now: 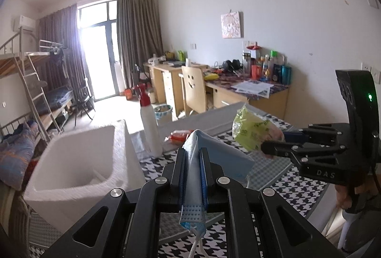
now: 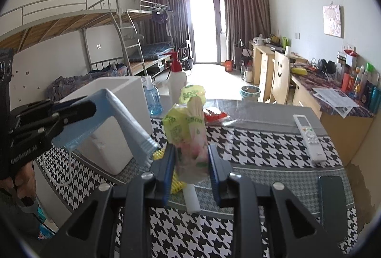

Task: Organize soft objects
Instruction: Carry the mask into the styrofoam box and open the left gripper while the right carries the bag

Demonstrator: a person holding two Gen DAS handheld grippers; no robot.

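A blue face mask is pinched between the pads of my left gripper, which is shut on it; its ear loops dangle below. The same mask hangs from that left gripper at the left of the right wrist view. My right gripper is shut on a soft yellow-green plastic packet that stands up between the pads. In the left wrist view the packet sticks out of the right gripper at the right. A white foam box, open at the top, sits left of the mask, also seen as the foam box.
On the houndstooth tablecloth lie a white remote, a dark phone, a red packet and a yellow comb-like item. A white spray bottle and a blue sanitizer bottle stand behind the box.
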